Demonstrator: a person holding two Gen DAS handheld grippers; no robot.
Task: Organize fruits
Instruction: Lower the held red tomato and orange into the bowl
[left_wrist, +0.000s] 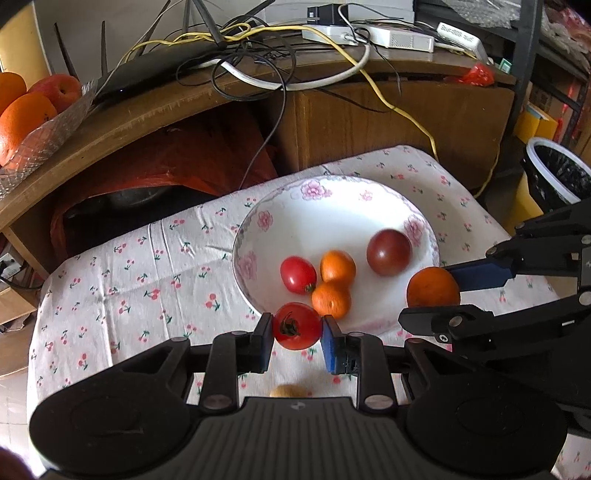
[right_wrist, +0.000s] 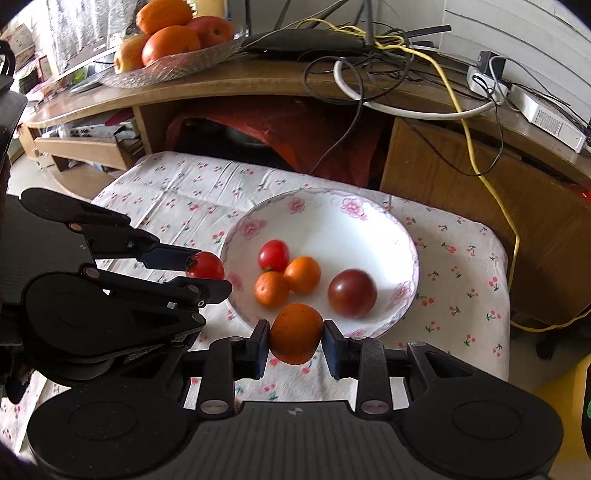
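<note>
A white floral bowl sits on the cherry-print cloth. Inside it lie a small red tomato, two small oranges and a dark purple tomato. My left gripper is shut on a red tomato at the bowl's near-left rim. At the near-right rim, my right gripper is shut on an orange. A yellowish fruit peeks out under the left gripper.
A wooden desk behind the small table carries a tangle of cables, a router and a glass dish of large oranges and apples. A black-lined bin stands on the right. Red cloth fills the space under the desk.
</note>
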